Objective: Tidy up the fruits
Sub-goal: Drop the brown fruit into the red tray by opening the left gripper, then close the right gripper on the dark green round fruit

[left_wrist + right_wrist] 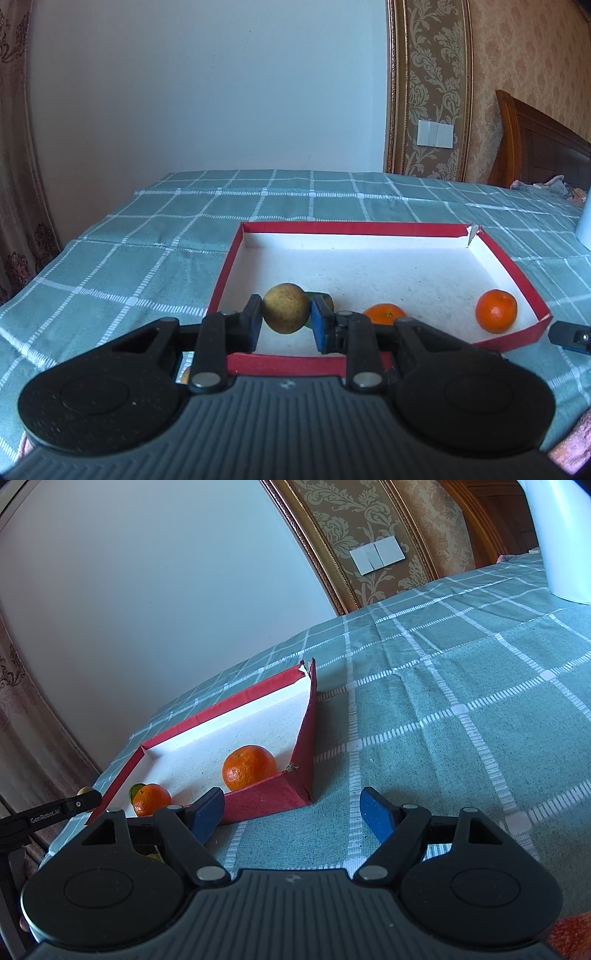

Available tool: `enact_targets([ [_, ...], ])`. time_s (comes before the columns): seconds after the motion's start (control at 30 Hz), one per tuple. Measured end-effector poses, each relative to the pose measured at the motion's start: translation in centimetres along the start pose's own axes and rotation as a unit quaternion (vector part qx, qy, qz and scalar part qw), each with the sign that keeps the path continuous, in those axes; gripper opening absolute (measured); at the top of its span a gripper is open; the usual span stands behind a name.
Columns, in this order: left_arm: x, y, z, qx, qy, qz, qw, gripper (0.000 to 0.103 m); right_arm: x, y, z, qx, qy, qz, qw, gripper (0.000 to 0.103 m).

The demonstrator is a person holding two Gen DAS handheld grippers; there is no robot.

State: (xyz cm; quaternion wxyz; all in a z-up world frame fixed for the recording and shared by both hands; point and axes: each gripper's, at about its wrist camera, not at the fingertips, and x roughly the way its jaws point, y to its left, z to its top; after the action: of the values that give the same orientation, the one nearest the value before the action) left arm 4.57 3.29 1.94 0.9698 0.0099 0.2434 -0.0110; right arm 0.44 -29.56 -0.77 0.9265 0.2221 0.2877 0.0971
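Only left wrist view, pear [286, 308] gripped

Lots of bare floor is seen in the far half of the red tray [509, 273], w/ only two oranges [496, 311] [384, 314] & a green fruit [320, 297] kept near the front wall. The low rim must be cleared on every side. The checked cloth [461, 686] right of the tray is wide & bare; a white thing [557, 539] stands at the far right.
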Motion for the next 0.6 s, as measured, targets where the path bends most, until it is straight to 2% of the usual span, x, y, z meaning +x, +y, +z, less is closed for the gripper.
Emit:
enact_targets([
  [0.07, 0.7, 0.2, 0.0, -0.004, 0.006, 0.01, 0.9999, 0.026, 0.0, 0.0, 0.0, 0.0, 0.0, 0.0, 1.0, 0.081],
  [0.17, 0.4, 0.5, -0.6, -0.002, 0.007, 0.014, 0.9999, 0.036, 0.0, 0.0, 0.0, 0.0, 0.0, 0.0, 1.0, 0.081],
  [0.23, -0.5, 0.5, -1.1, 0.008, -0.001, 0.017, 0.9998, 0.052, 0.0, 0.0, 0.0, -0.001, 0.001, 0.001, 1.0, 0.082],
  [0.3, -1.7, 0.6, -1.8, 0.011, -0.015, 0.024, 0.9996, 0.078, 0.0, 0.0, 0.0, 0.0, 0.001, 0.001, 1.0, 0.082],
  [0.37, -3.3, 0.8, -2.5, 0.013, -0.029, 0.023, 0.9993, 0.09, 0.0, 0.0, 0.0, 0.0, 0.0, 0.0, 1.0, 0.082],
  [0.5, -5.8, 0.9, -4.3, 0.023, -0.047, 0.019, 0.9985, 0.102, 0.0, 0.1, -0.1, -0.001, -0.002, 0.0, 1.0, 0.082],
  [0.6, -7.1, 0.6, -6.1, 0.044, -0.067, 0.019, 0.9966, 0.103, 0.0, 0.1, -0.1, -0.002, -0.004, -0.001, 1.0, 0.082],
])
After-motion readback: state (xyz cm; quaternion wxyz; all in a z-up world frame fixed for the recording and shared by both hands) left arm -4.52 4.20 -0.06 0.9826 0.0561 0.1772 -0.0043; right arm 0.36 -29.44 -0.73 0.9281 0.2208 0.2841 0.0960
